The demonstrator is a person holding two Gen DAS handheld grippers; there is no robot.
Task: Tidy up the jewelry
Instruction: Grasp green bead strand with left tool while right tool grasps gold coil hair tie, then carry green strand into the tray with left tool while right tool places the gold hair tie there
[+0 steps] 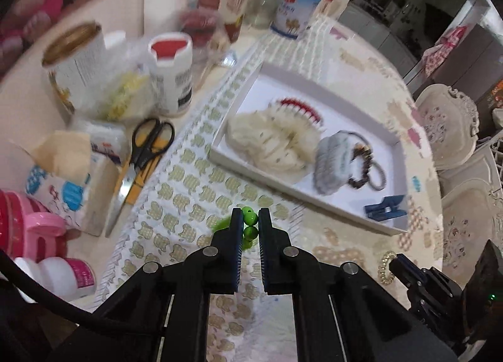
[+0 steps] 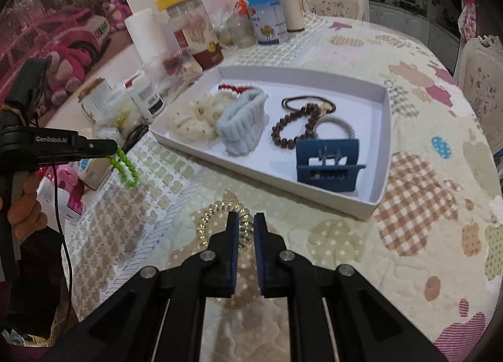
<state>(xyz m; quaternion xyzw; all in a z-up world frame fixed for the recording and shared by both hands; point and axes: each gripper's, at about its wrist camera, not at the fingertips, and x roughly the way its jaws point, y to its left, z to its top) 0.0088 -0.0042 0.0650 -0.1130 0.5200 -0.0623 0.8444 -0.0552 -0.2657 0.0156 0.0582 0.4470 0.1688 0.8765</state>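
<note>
A white tray (image 2: 382, 148) on the quilted table holds a cream scrunchie (image 2: 191, 120), a pale blue band (image 2: 242, 126), a brown bead bracelet (image 2: 295, 126), hair ties and a blue claw clip (image 2: 327, 161). My left gripper (image 1: 250, 216) is shut on a green bead bracelet (image 1: 250, 217), which hangs above the table left of the tray in the right wrist view (image 2: 125, 167). My right gripper (image 2: 243, 219) is shut on a clear spiral hair tie (image 2: 220, 214) in front of the tray; it also shows in the left wrist view (image 1: 386, 267).
Jars, bottles and a paper roll (image 2: 144, 32) crowd the table's far left. Black scissors (image 1: 147, 145) and tissue packs (image 1: 72, 186) lie left of the tray (image 1: 314, 85). Chairs (image 2: 484, 85) stand at the right edge.
</note>
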